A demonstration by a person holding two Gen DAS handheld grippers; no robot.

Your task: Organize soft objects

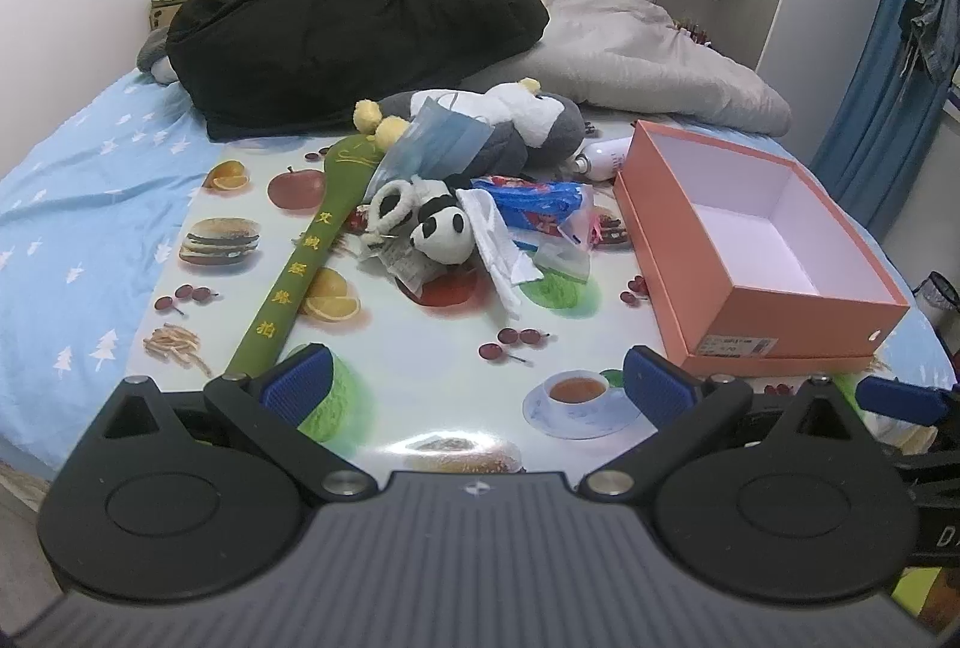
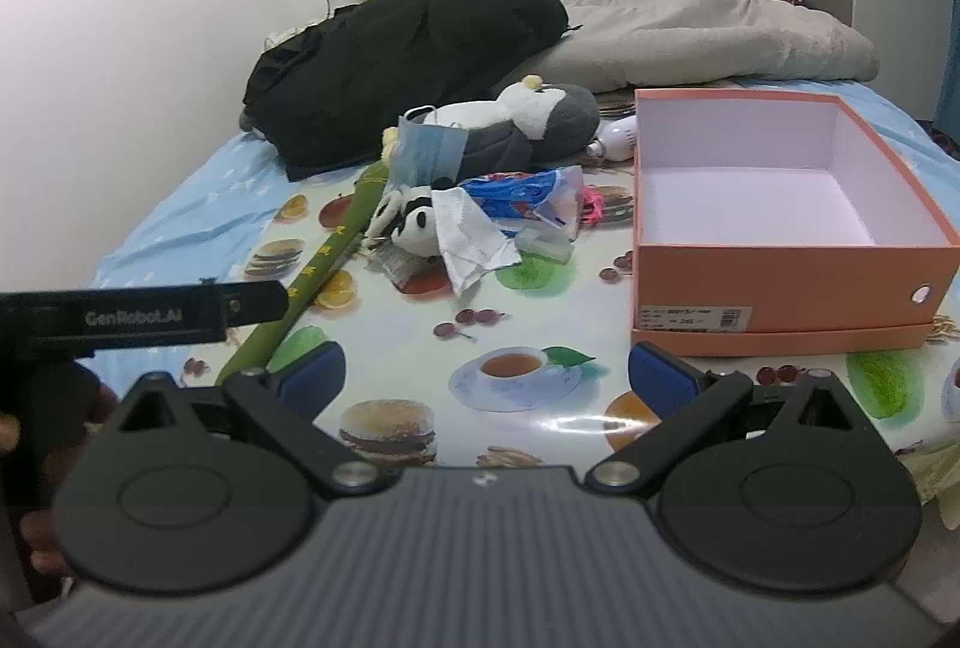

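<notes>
On the printed mat [image 1: 372, 348], the panda toy [image 1: 441, 228] and grey plush [image 1: 540, 120] lie in a heap left of the empty orange box [image 1: 774, 312]. Both the left gripper [image 1: 477, 387] and right gripper [image 2: 486, 378] gape wide, holding nothing. Only the right view shows a hand [image 2: 36, 468].

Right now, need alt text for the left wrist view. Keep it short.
Open left gripper hovers empty over a food-print mat on a bed, facing a pile of soft clutter: panda plush, grey penguin plush, face mask, green padded stick. An empty orange box sits to the right.
</notes>
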